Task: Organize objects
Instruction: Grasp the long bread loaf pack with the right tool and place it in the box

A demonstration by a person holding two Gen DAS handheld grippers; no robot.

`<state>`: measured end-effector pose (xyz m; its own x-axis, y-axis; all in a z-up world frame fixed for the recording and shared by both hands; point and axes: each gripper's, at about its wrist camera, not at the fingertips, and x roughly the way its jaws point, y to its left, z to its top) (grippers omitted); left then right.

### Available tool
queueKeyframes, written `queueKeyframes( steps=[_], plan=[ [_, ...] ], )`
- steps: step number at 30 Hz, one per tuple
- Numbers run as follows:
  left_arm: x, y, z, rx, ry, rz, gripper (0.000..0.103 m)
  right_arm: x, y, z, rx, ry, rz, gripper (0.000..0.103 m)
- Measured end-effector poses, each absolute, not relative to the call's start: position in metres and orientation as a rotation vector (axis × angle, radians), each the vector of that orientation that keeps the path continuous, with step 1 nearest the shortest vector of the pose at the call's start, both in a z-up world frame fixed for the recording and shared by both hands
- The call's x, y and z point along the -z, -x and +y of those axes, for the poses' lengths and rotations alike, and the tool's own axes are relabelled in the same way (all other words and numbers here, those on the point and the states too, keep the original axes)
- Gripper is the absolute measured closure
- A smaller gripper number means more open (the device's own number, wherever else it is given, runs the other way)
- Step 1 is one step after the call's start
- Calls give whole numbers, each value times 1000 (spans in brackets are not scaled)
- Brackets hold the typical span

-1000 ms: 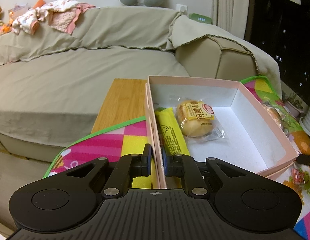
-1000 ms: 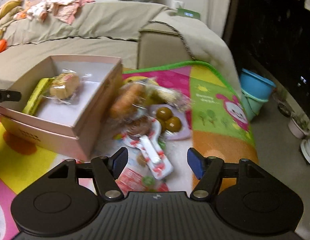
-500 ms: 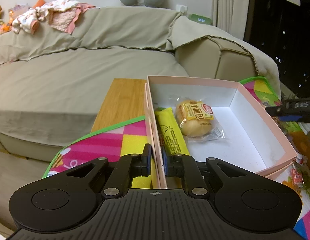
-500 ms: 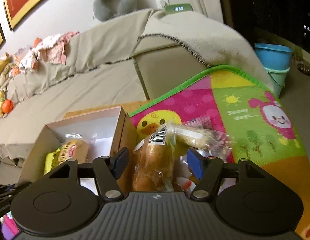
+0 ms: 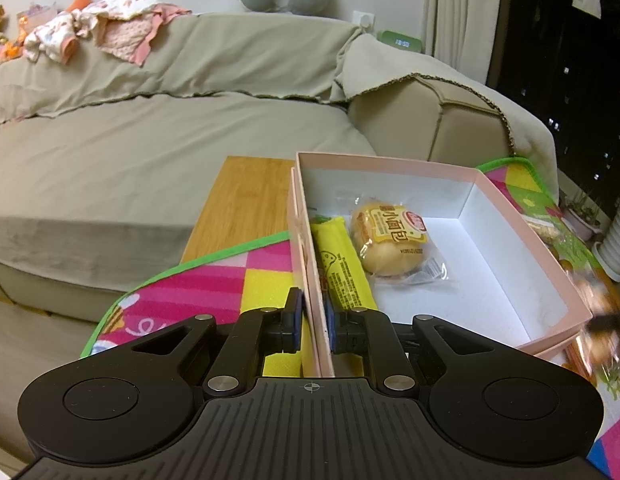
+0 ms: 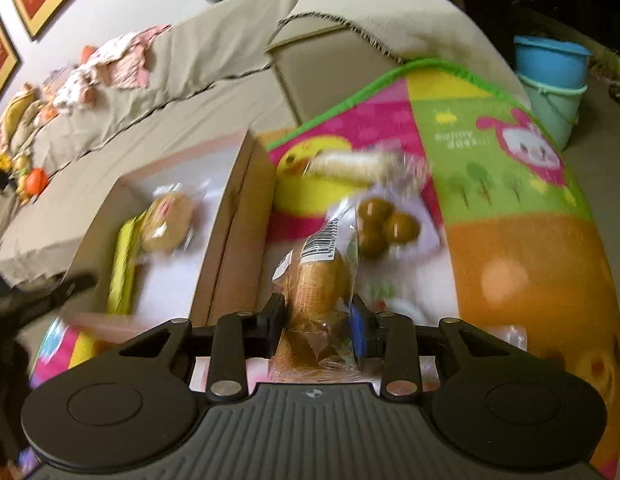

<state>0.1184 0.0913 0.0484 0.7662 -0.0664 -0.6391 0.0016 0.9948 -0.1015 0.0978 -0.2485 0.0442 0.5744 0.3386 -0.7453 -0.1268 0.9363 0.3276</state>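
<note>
A pink box stands on a colourful play mat. Inside lie a wrapped bun and a yellow packet. My left gripper is shut on the box's near left wall. In the right wrist view, my right gripper is shut on a wrapped bread roll and holds it just right of the box. The view is blurred. A pack of brown balls and a pale wrapped snack lie on the mat beyond.
A beige sofa with clothes on it runs behind the table. A wooden tabletop shows left of the box. Blue and teal tubs stand on the floor at far right. Small packets lie right of the box.
My right gripper has closed on the bread roll and lifted it, swinging left towards the box. My left gripper has stayed clamped on the box wall.
</note>
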Motion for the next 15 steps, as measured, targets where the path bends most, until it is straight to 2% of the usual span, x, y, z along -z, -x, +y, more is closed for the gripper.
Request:
queueKeyframes(
  steps=[4,9,11,15],
  plan=[
    [-48,-119,91,37,98,697,89,-42,-59,-249,-354,-294,970,71],
    [-48,-119,92,36,97,699,89,-37,-28,-241,-379,-263,983,65],
    [-48,-120,92,37,98,699,89,-38,-22,-234,-329,-168,964,47],
    [-48,-121,91,36,98,700,89,-51,-9,-218,-250,42,858,30]
  ],
)
